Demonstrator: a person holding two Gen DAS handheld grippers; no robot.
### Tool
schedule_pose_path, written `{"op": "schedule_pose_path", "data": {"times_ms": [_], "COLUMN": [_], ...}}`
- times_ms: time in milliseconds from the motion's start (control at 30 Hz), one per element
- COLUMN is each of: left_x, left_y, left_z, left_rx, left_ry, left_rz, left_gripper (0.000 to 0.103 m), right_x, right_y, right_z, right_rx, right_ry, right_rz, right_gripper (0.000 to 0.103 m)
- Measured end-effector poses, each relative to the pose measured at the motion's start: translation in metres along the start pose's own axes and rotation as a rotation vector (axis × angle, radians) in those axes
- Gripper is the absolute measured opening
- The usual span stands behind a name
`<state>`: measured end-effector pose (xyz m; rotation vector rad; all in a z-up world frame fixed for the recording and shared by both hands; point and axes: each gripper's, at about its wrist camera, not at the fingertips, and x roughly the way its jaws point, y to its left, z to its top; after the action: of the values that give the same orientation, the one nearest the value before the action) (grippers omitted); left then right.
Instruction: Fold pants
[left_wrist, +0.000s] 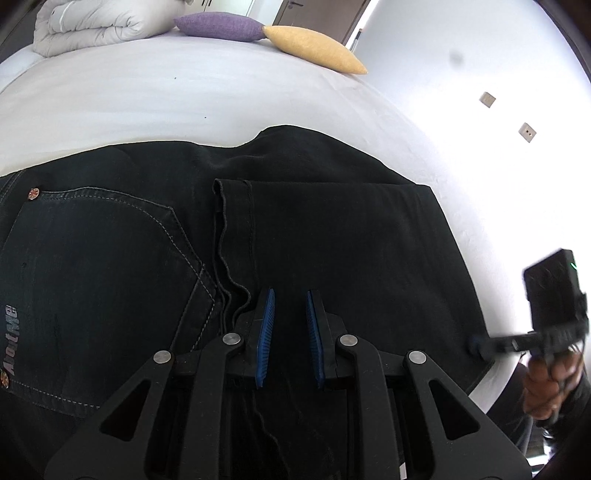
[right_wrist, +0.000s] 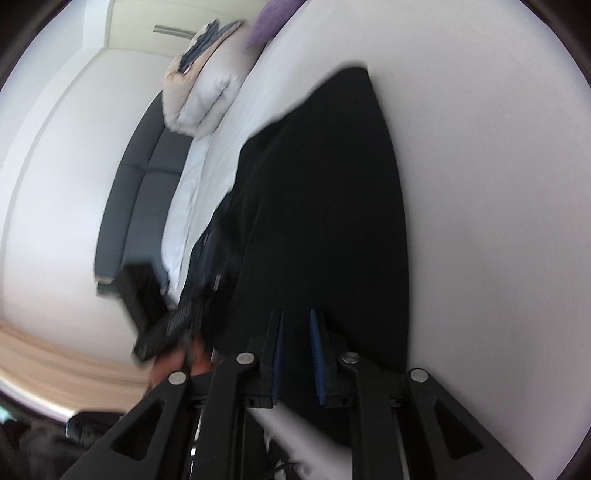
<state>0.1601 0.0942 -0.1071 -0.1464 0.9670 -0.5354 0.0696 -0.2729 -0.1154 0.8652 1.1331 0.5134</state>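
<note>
Pants: black jeans (left_wrist: 332, 229) lie on the white bed (left_wrist: 147, 99), folded; the leg hems rest on top beside the back pocket (left_wrist: 96, 258), which sits at 9 o'clock in your left wrist view.
Left gripper: your left gripper (left_wrist: 290, 336) hovers over the hem area with its blue pads (left_wrist: 266, 332) set narrow; nothing shows clamped between them.
Right gripper: your right gripper (right_wrist: 297, 354) points along the dark cloth, narrow too; the frame is blurred, so you cannot tell whether it pinches fabric.
Right gripper from the left: it appears at 3 o'clock, at the pants' edge, with your hand (left_wrist: 550, 384) on its handle.
Bedding: folded duvet (left_wrist: 99, 22) at 11 o'clock, purple cushion (left_wrist: 218, 24) and yellow cushion (left_wrist: 314, 48) near 12.
</note>
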Motion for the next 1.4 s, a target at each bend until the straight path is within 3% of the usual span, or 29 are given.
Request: {"op": "schedule_pose_path", "data": {"times_ms": [100,167,233,400,467,533,667,733,867,1000,1100,1200,1400], "left_x": [0.004,0.001,-0.001,0.006,0.015,0.016,0.018,0.018,0.017,0.016,0.014,0.01,-0.028], "left_y": [-0.005,-0.003,-0.005,-0.014,-0.017,-0.016,-0.016,-0.015,-0.014,-0.013,-0.013,-0.015,-0.011], "left_z": [-0.001,0.005,0.006,0.008,0.012,0.012,0.013,0.013,0.012,0.011,0.01,0.009,-0.001], "left_rx": [0.016,0.017,0.012,0.017,0.013,0.012,0.008,0.007,0.002,-0.003,-0.004,-0.003,-0.042], "left_ry": [-0.007,-0.007,-0.005,-0.001,0.003,0.005,0.002,0.0,-0.004,-0.009,-0.012,-0.012,-0.057], "left_rz": [0.017,0.019,0.017,0.023,0.02,0.017,0.013,0.01,0.005,0.003,0.003,0.015,0.035], "left_gripper": [0.017,0.017,0.017,0.017,0.017,0.017,0.017,0.017,0.017,0.017,0.017,0.017,0.018], "right_x": [-0.012,-0.017,-0.018,0.021,0.048,0.063,0.053,0.053,0.057,0.048,0.036,0.017,-0.006], "right_y": [0.013,0.026,0.044,0.052,0.039,0.025,0.009,0.008,0.015,0.027,0.034,0.041,0.065], "right_z": [-0.012,-0.008,0.008,0.069,0.091,0.111,0.146,0.15,0.125,0.074,0.032,0.002,-0.022], "right_rx": [-0.028,-0.066,-0.108,-0.117,-0.072,-0.051,0.044,0.057,0.016,-0.027,-0.036,-0.034,-0.04], "right_ry": [0.001,-0.01,-0.043,-0.014,0.039,0.052,-0.048,-0.054,0.013,0.045,0.032,-0.02,-0.121], "right_rz": [-0.035,-0.068,-0.056,0.001,-0.055,-0.064,-0.022,-0.019,-0.025,-0.003,0.016,-0.001,0.062], "right_gripper": [0.016,0.023,0.037,0.04,0.04,0.019,0.017,0.017,0.019,0.024,0.032,0.047,0.056]}}
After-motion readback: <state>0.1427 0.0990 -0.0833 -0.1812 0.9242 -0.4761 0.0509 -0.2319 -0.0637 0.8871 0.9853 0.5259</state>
